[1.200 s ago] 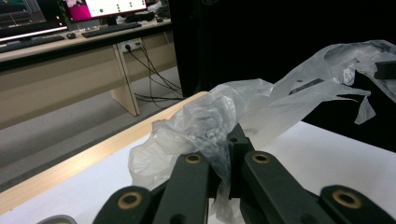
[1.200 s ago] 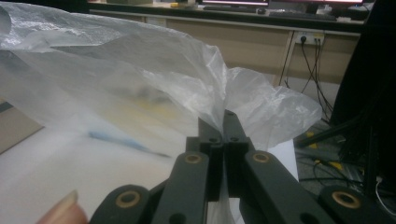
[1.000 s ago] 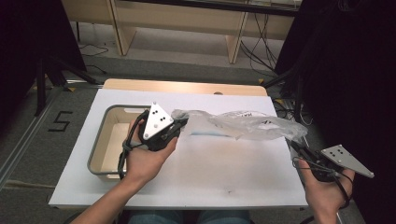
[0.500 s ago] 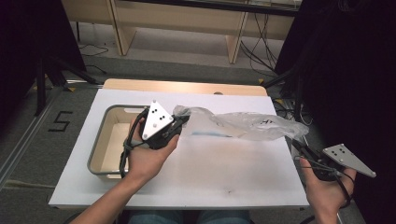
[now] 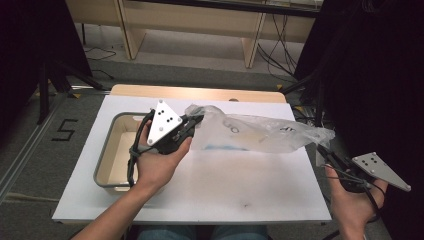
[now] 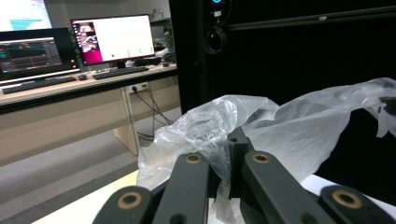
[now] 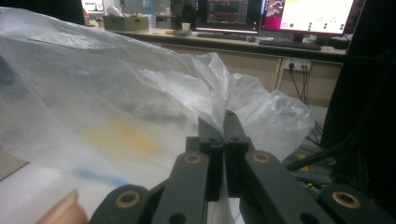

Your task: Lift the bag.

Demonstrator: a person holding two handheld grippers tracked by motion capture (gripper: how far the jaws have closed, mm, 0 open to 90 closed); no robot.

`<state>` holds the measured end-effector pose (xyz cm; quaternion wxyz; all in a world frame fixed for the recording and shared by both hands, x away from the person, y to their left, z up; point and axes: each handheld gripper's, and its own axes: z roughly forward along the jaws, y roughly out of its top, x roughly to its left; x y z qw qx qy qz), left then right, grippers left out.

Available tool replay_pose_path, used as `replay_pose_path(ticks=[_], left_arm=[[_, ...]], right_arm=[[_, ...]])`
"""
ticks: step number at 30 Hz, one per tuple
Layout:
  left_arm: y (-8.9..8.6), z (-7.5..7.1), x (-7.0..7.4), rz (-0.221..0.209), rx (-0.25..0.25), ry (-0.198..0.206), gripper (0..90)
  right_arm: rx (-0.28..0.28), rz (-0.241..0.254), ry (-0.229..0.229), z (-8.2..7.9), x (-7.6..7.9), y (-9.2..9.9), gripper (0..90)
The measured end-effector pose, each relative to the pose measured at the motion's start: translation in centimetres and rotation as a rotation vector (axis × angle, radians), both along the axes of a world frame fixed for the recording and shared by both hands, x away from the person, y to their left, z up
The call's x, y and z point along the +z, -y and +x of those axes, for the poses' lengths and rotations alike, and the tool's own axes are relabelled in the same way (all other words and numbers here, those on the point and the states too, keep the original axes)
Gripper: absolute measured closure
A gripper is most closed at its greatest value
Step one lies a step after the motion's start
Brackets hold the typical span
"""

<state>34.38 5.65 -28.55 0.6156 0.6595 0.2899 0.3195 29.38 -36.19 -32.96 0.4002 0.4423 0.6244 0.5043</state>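
Note:
A clear plastic bag [image 5: 255, 132] hangs stretched above the white table top [image 5: 225, 175] between my two grippers. My left gripper [image 5: 194, 121] is shut on the bag's left end, and the film bunches around its jaws [image 6: 233, 140]. My right gripper [image 5: 324, 151] is off the table's right edge, shut on the bag's right end. In the right gripper view the crumpled film [image 7: 93, 88] rises from the pinched tips [image 7: 224, 122], with faint yellow and blue patches showing through it. In the left gripper view the bag [image 6: 303, 116] runs off to the right.
A shallow grey tray [image 5: 106, 157] with a pale inside sits on the table's left part, under my left hand. A wooden board edge [image 5: 200, 92] lies behind the table. Desks with monitors [image 6: 112, 39] and dark curtains stand around. A fingertip [image 7: 60, 210] shows at the bottom left.
The bag has drawn a little flatter and tauter between the two grippers. Both hands stay almost where they were, each gripper still shut on its end.

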Motion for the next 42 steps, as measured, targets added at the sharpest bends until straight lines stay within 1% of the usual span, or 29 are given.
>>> replay_pose_path(ticks=[7,8,9,10,11,13,14,18,20,21,23,26,30,32,36,42], left_arm=[[0.1,1.6,-0.7,0.028,0.046,-0.01,89.3],[0.1,1.8,-0.8,0.032,0.049,-0.014,89.4],[0.2,2.0,-0.9,0.027,0.054,-0.017,89.4],[0.2,2.2,-1.0,0.04,0.059,-0.017,89.3],[0.3,2.3,-1.2,0.045,0.063,-0.019,89.3],[0.5,2.8,-1.4,0.051,0.07,-0.026,89.3],[0.6,3.0,-1.5,0.058,0.075,-0.029,89.3],[0.9,3.9,-2.0,0.082,0.095,-0.045,89.3],[1.1,4.5,-2.3,0.096,0.102,-0.059,89.3],[1.2,4.8,-2.5,0.101,0.105,-0.067,89.3],[1.4,5.2,-2.8,0.108,0.115,-0.08,89.3],[1.7,6.1,-3.4,0.127,0.127,-0.101,89.3],[1.9,7.0,-4.4,0.134,0.137,-0.142,89.3],[1.9,7.4,-4.8,0.142,0.144,-0.158,89.3],[1.9,8.1,-5.6,0.15,0.153,-0.195,89.3],[2.0,9.0,-6.7,0.168,0.16,-0.238,89.3]], right_arm=[[0.001,-0.003,0.004,1.2,-0.4,-0.6,90.0],[0.001,-0.003,0.001,1.4,-0.5,-0.7,90.0],[0.002,-0.003,-0.001,1.7,-0.6,-0.8,90.0],[0.0,-0.001,-0.009,2.2,-0.8,-0.9,90.0],[0.0,-0.001,-0.009,2.2,-0.8,-0.9,90.0],[0.007,-0.004,-0.024,3.0,-1.2,-1.3,90.0],[0.007,-0.004,-0.024,3.0,-1.2,-1.3,90.0],[0.019,-0.007,-0.047,4.1,-1.9,-1.9,90.0],[0.023,-0.006,-0.061,4.7,-2.2,-2.2,90.0],[0.026,-0.005,-0.075,5.3,-2.5,-2.4,90.0],[0.027,-0.006,-0.077,5.5,-2.7,-2.5,90.0],[0.03,-0.004,-0.098,6.5,-3.3,-2.8,90.0],[0.028,-0.003,-0.112,7.0,-3.9,-2.9,90.0],[0.025,-0.005,-0.127,7.4,-4.3,-2.9,90.0],[0.018,0.0,-0.14,7.7,-4.6,-2.8,90.0],[0.013,0.001,-0.163,8.3,-5.3,-2.6,90.0]])
